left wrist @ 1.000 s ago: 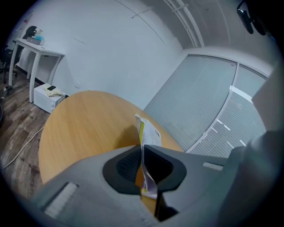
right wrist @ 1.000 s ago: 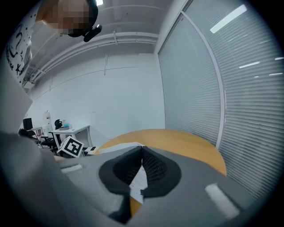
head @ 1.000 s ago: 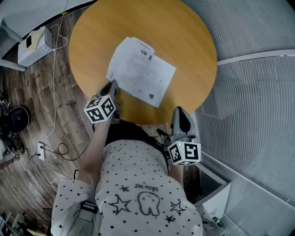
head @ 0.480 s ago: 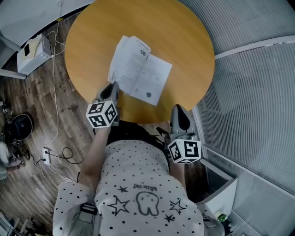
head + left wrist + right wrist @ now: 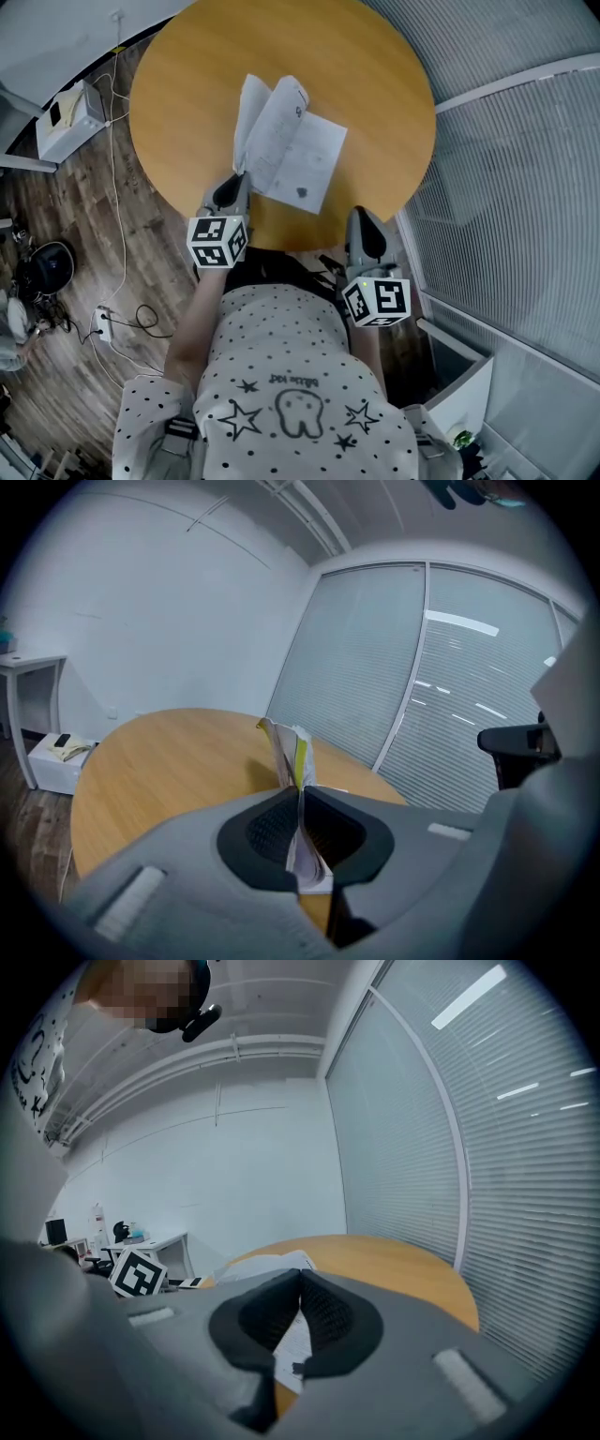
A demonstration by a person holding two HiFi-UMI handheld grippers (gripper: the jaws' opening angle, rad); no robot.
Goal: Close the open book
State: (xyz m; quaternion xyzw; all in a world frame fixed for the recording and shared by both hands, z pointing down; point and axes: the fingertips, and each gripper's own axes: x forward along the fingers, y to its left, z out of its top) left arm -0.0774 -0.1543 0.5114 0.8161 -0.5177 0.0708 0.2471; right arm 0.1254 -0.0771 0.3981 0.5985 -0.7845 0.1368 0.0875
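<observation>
The left gripper (image 5: pixel 238 180) has its jaws clenched on the near edge of the book's (image 5: pixel 302 157) left-hand leaves. These stand lifted edge-on between the jaws and rise away from them. The right gripper (image 5: pixel 364 216) hangs over the near rim of the desk (image 5: pixel 384 84), jaws pressed together on nothing. The book's flat right-hand page lies ahead of those jaws and off to their left, apart from them. Past both pairs of jaws the round wooden desk stretches toward a glass wall with slatted blinds (image 5: pixel 356 658).
</observation>
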